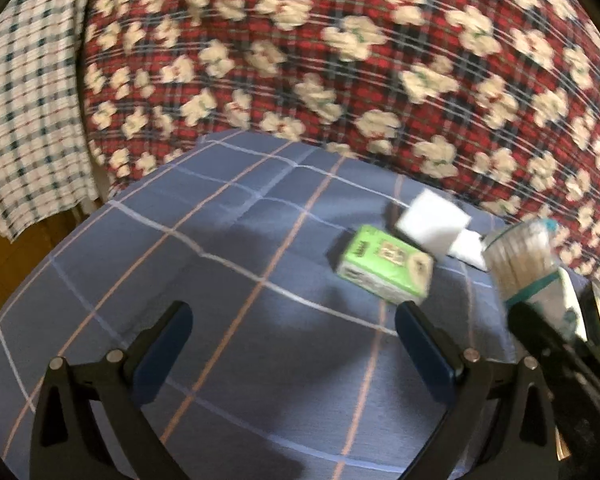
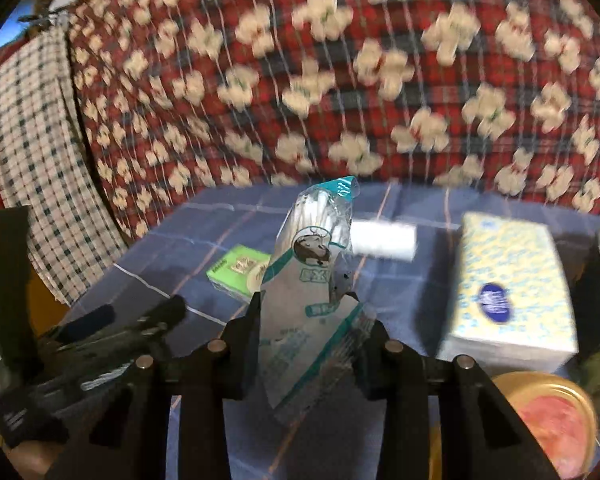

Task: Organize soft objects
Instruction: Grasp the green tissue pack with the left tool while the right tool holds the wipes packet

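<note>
Surface I am working over: a table under a blue checked cloth [image 1: 228, 264], with pale and orange lines crossing it.

Lying on it, from my left-hand camera:
- green tissue packet [image 1: 386, 266], sitting flat toward two o'clock;
- white block [image 1: 432, 220], lying just beyond it.

Lying on it, from my right-hand camera:
- large yellow-patterned tissue pack [image 2: 508, 292], resting at three o'clock.

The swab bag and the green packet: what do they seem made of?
Swab bag: thin clear plastic film, glossy; it crinkles and the sticks show through. Green packet: probably soft printed plastic wrap with a slight sheen, but blur leaves this open.
</note>
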